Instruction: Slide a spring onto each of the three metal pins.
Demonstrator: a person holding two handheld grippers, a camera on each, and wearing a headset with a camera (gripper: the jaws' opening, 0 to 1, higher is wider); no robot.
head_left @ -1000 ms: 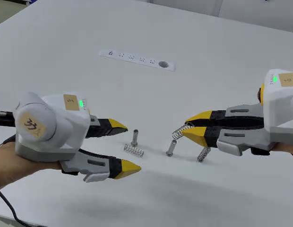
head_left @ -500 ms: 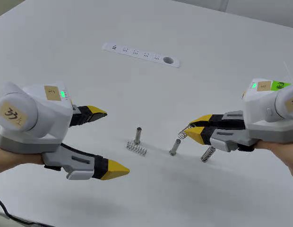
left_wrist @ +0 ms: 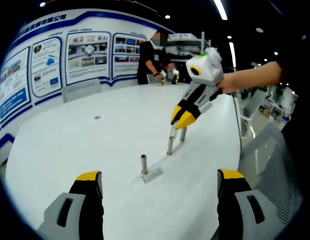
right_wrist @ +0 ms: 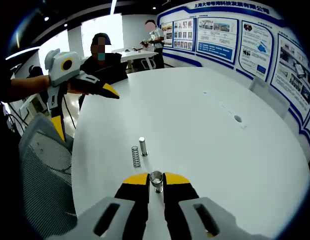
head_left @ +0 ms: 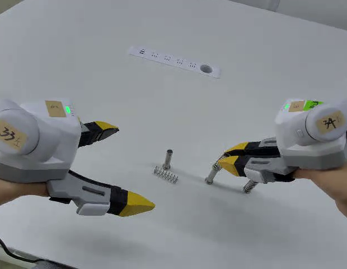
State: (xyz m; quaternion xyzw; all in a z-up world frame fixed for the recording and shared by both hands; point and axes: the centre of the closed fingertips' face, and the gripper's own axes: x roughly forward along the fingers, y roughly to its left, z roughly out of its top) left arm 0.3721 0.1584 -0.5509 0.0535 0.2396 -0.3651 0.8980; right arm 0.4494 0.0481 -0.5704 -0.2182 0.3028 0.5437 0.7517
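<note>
My right gripper point(head_left: 225, 158) is shut on a small steel spring point(head_left: 217, 165), and in its own view the spring point(right_wrist: 156, 180) sits end-on between the yellow tips. The spring's lower end hangs at the top of the middle pin point(head_left: 210, 177). A bare pin point(head_left: 168, 158) stands upright to the left, with a loose spring point(head_left: 166, 175) lying at its foot. A third pin with a spring around it point(head_left: 249, 186) shows partly under the right gripper. My left gripper point(head_left: 126, 168) hovers wide open to the left of the bare pin point(left_wrist: 144, 164), holding nothing.
A white power strip point(head_left: 174, 60) lies flat at the far side of the white table point(head_left: 246, 235). In the gripper views, people stand near another table point(left_wrist: 160, 80) in the background, and a mesh chair point(right_wrist: 45, 165) stands at the table's edge.
The right gripper has come down and closer with its spring, from above the middle pin to the pin's top. The left gripper has drawn back left, jaws spread wider. The camera has shifted.
</note>
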